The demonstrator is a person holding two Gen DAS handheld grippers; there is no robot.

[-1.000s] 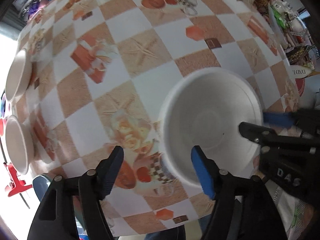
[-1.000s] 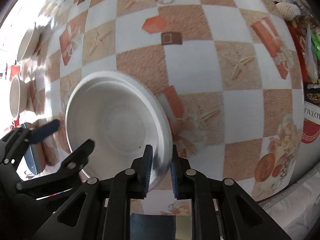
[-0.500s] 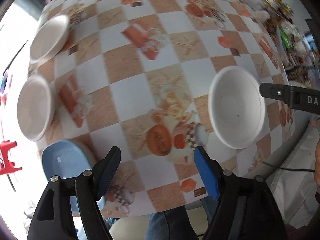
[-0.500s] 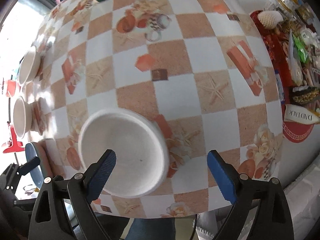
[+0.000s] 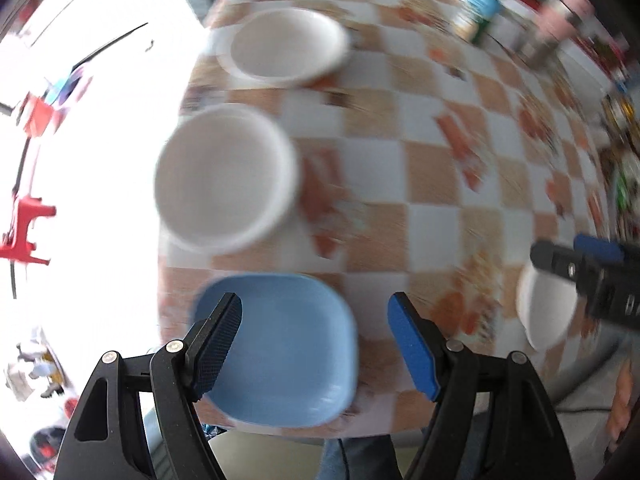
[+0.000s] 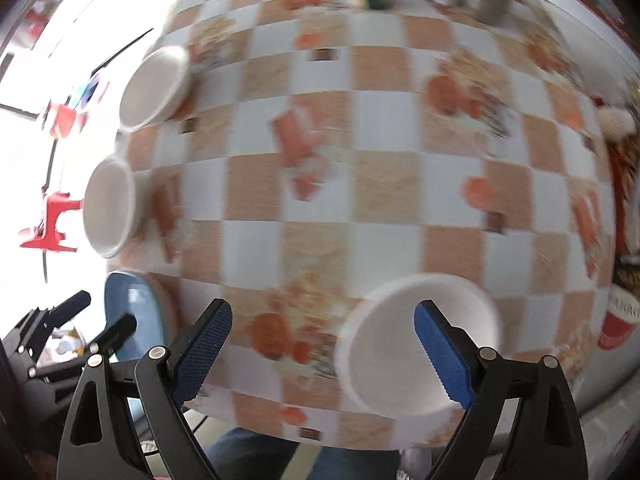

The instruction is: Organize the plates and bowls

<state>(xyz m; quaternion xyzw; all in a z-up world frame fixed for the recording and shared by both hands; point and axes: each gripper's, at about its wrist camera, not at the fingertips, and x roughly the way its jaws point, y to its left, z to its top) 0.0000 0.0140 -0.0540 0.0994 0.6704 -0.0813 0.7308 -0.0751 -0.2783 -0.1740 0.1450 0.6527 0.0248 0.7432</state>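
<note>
Two claws released, nothing between either's jaws | blue plate (image 5: 280, 344) under my left gripper (image 5: 316, 344) | white bowl (image 6: 416, 344) beneath my right gripper (image 6: 320, 344) | next, I judge: centre left over plate rim, descend slowly, pinch edge.

Glossy blue plate (image 5: 288, 344), matt white bowl (image 6: 416, 344)

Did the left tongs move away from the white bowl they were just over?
Yes. The left tongs slid along the checkered table away from that white bowl, now far to their right, and now hang open over the blue plate.
</note>
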